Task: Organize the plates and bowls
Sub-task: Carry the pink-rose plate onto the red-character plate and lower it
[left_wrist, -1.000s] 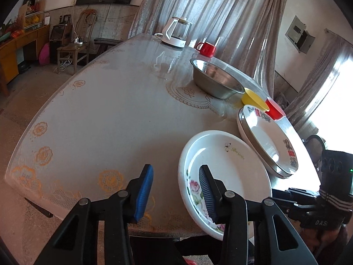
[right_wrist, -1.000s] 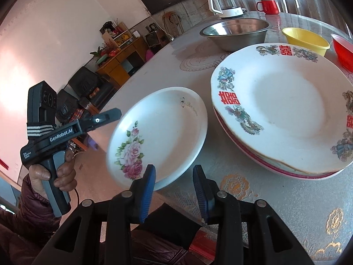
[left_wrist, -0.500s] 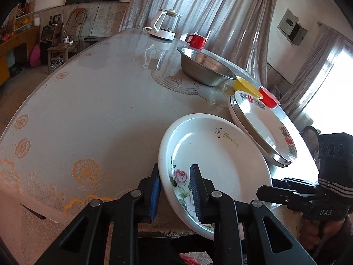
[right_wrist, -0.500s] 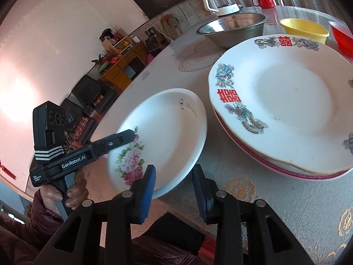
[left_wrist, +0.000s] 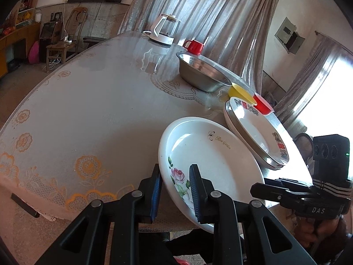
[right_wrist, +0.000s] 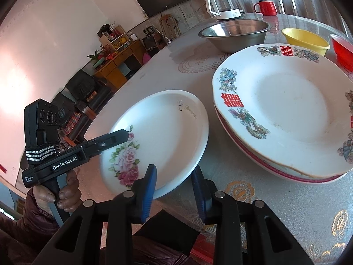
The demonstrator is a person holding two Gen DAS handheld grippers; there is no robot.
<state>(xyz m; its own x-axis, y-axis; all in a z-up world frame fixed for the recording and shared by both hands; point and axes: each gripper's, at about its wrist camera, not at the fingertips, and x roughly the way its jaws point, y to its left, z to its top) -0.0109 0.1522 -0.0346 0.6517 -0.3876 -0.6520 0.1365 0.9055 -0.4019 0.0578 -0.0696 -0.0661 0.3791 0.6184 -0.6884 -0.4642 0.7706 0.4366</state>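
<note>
The rose-patterned plate [left_wrist: 211, 165] is being picked up: its near rim is clamped between the pads of the left gripper [left_wrist: 175, 190], one pad under the rim and one over it. The plate lies at the near edge of the counter [left_wrist: 92, 110], partly overhanging it, just beside the stack of double-happiness plates [right_wrist: 291, 110]. The right gripper [right_wrist: 174, 187] is held released at the plate's other near edge, with nothing grasped. The step in hand is judged to be the stacking of plates. Next, the rose plate would need to be lifted clear and set level on the stack. The steel basin [left_wrist: 203, 75], yellow bowl [right_wrist: 305, 40] and red bowl [right_wrist: 343, 48] are left untouched behind.
</note>
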